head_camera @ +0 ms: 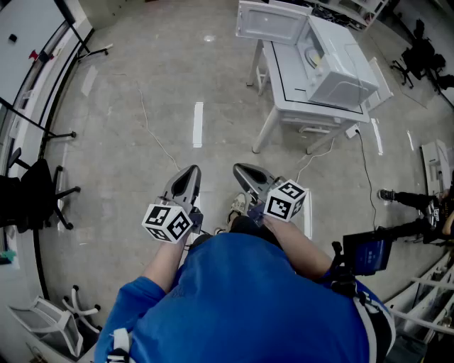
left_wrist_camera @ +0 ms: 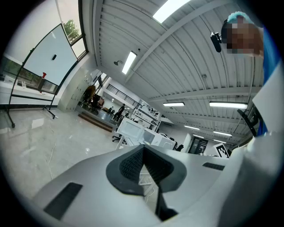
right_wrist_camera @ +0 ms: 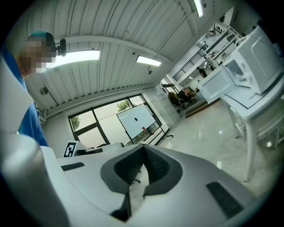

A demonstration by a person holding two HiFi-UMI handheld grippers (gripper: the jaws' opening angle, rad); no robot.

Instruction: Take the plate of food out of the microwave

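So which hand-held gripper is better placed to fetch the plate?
Right, marginally. The microwave with the plate inside stands ahead toward the right hand-held gripper, its door open to the left. The left hand-held gripper is further across. Both are shut, empty and far off.

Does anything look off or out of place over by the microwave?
Nothing stands out. The microwave sits upright on the white table with its door swung open and the plate inside; no spill or damage shows.
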